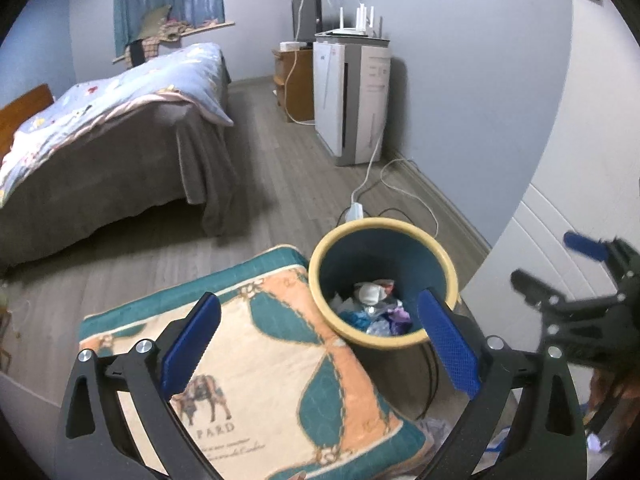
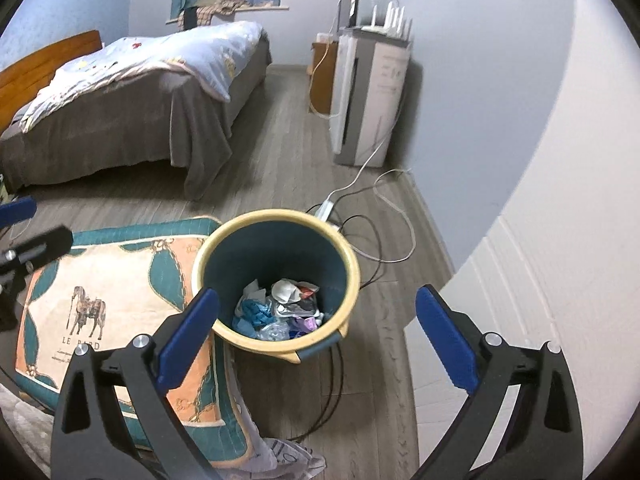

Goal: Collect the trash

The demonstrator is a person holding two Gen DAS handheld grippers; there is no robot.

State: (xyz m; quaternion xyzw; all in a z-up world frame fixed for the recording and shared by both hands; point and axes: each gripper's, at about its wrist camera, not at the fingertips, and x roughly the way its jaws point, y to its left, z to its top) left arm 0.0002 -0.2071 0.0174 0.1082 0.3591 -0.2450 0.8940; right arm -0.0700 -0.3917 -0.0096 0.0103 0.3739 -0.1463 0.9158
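A bedroom, seen from above the floor by both wrist cameras. The bed (image 1: 112,128) fills the left side, its quilt hanging over the corner; against the far wall stands a white appliance (image 1: 352,96) with a router on top, its cable trailing across the wood floor (image 1: 280,168) to a power strip — presumably parked there to be close to the socket.

Nearer, a folded blanket (image 1: 256,360) with a horse print lies on the floor, touching the side of the waste bin (image 2: 276,216). The bin is a dark tub with a yellow rim, upright, set just beside the blanket and near the wall, where it is easy to reach from the bedside and out of the walking path.

The trash (image 2: 280,304) is down at the bottom of that bin: crumpled white paper, blue and purple scraps, some clear wrapping, filling only the lowest part. A further bit of crumpled paper or plastic (image 2: 280,456) lies on the floor at the blanket's near corner (it may also count as trash, though I cannot tell what it is).

The left gripper (image 1: 320,344) and the right gripper (image 2: 316,340) both hang over the bin, angled down at it, jaws spread as wide as they go with nothing between the blue pads — a posture that fits a drop into the bin already made, or readiness for the next piece.
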